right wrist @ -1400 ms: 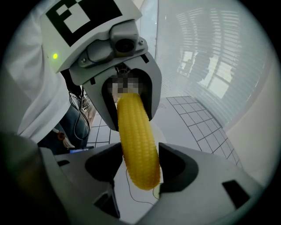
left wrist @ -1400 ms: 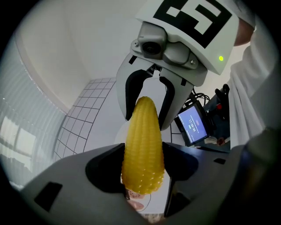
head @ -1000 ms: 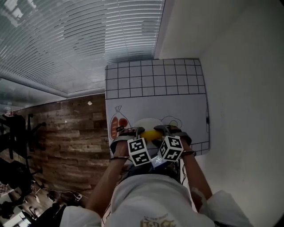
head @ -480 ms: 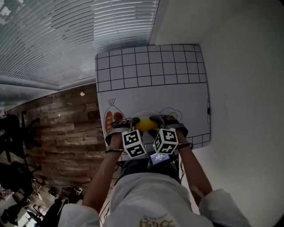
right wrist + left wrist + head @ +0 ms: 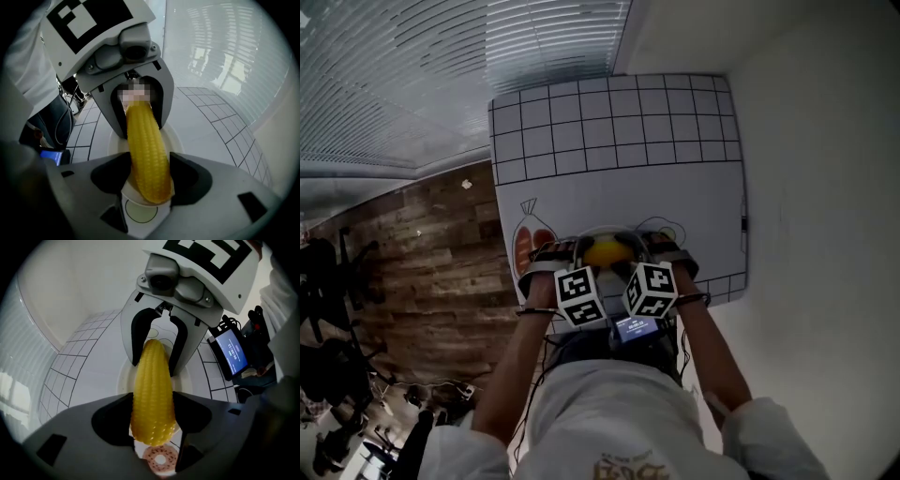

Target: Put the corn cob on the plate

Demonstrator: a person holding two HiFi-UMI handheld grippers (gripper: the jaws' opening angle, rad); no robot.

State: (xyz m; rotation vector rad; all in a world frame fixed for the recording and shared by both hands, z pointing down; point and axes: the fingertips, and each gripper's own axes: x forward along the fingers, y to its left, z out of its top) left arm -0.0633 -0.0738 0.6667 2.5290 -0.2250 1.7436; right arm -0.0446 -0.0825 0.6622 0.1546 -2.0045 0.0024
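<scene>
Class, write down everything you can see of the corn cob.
The corn cob is yellow, tapered, covered in neat kernel rows, and glossy like plastic. It lies level, spanning between the two grippers: the left gripper is clamped on one end, the right gripper on the other. It hangs over the white plate; contact with the plate can't be judged.

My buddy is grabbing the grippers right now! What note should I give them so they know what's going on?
Left hand-held gripper: shut on one end of the corn cob.
Right hand-held gripper: shut on the other end.
The corn cob hangs between them, right over the white plate on the grid mat.
Done: cob gripped and lined up over the plate.
Left: lower it onto the plate, open both grippers, pull away.
</scene>
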